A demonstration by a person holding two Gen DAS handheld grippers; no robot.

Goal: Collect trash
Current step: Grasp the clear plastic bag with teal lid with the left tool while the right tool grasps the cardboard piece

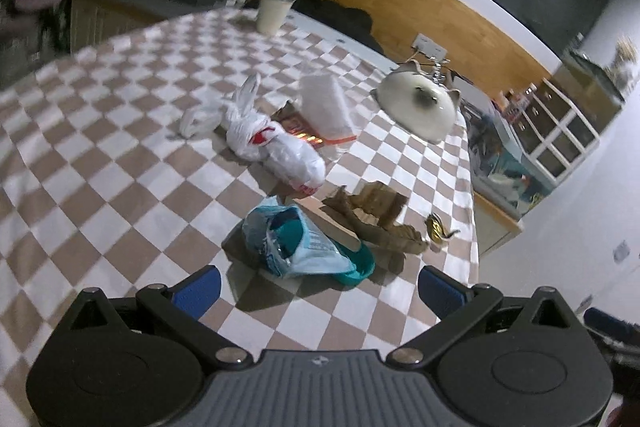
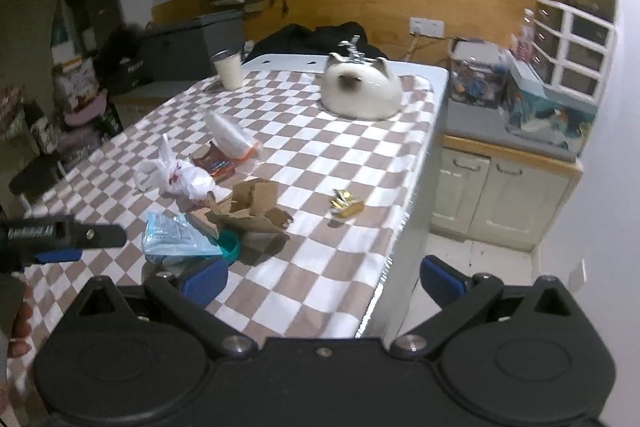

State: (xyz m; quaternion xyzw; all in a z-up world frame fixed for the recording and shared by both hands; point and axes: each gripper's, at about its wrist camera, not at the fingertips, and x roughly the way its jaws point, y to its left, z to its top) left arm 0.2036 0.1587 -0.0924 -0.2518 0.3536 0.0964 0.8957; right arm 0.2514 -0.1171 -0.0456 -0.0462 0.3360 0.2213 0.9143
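Approach step, nothing picked up yet. Left gripper [image 1: 319, 287] spread wide and empty, hovering just short of the pale blue wrapper [image 1: 298, 247] on the teal lid [image 1: 358, 269] at 12 o'clock. Right gripper [image 2: 323, 277] likewise spread and empty over the desk [image 2: 340, 291] edge. Torn brown cardboard [image 1: 372, 215] touching the lid at 1 o'clock; gold foil wrapper [image 1: 438, 227] further right; knotted white bag [image 1: 272, 143] beyond. Probably next: lower onto the wrapper and pinch its crumpled edge, not the lid.
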